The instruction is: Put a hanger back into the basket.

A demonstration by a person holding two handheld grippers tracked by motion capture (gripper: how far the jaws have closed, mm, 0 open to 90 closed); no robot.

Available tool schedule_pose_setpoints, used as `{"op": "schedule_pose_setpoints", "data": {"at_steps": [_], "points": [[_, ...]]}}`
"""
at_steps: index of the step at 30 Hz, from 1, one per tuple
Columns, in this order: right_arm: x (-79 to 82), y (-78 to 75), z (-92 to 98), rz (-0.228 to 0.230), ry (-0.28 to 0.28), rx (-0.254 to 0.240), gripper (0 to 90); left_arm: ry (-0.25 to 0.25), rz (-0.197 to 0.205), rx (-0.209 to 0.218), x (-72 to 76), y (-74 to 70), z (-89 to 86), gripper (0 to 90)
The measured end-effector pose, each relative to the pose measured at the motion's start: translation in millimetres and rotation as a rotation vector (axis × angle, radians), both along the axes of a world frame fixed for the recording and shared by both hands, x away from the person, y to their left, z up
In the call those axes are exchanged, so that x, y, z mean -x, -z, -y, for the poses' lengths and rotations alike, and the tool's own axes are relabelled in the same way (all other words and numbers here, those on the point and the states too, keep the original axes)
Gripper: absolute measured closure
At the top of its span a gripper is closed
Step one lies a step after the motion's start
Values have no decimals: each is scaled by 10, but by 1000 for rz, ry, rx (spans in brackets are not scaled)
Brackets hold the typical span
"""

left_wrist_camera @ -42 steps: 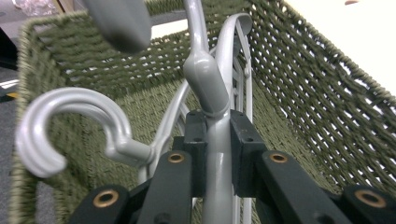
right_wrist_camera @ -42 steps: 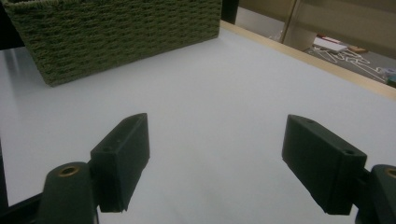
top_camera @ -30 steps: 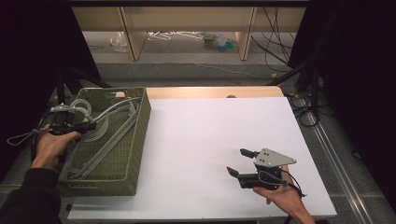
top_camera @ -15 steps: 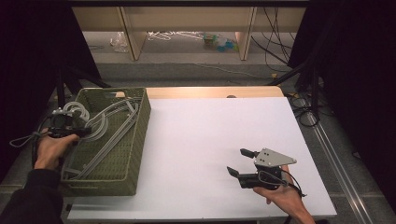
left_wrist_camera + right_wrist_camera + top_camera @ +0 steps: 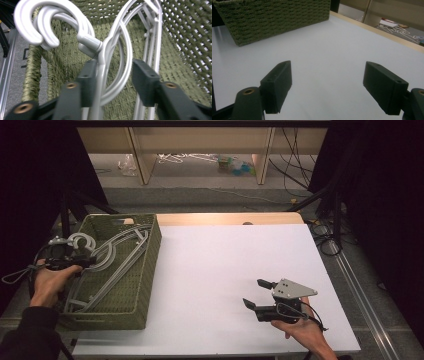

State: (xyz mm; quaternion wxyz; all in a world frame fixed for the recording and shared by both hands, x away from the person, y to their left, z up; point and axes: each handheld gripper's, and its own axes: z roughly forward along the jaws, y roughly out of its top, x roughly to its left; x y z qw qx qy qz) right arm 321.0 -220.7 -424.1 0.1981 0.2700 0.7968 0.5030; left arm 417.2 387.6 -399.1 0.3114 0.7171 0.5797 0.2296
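A green woven basket (image 5: 131, 285) stands at the left end of the white table (image 5: 215, 270), and in it lies a bundle of grey plastic hangers (image 5: 112, 262), hooks toward the person's left hand. The left gripper (image 5: 80, 261) sits at the basket's left rim, right at those hooks. Its jaws have just been opening: in the left gripper view the left gripper (image 5: 113, 75) stands part spread, the neck of the hangers (image 5: 103, 62) between the jaws against the left pad, clear of the right one, and the hooks curl just beyond the jaw tips.

The right gripper (image 5: 259, 293) rests in the person's hand well to the right of the basket, over bare table, jaws spread wide with nothing between them. From the right gripper (image 5: 327, 85) view the basket (image 5: 274, 17) shows its outer wall, far ahead of the jaws.
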Motion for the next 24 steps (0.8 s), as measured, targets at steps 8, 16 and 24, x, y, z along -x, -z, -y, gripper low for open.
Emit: {"op": "schedule_pose_setpoints", "data": {"at_steps": [8,16,24], "points": [[0,-7,7,-3,7,-2,237,-36,122,103,173,-126,57,374],[-7,-4,9,-8,17,-23,223,23,212,157,346,-227,240,293],[-12,6,-6,-19,18,-41,205,128,282,163,552,-391,532,192]]}}
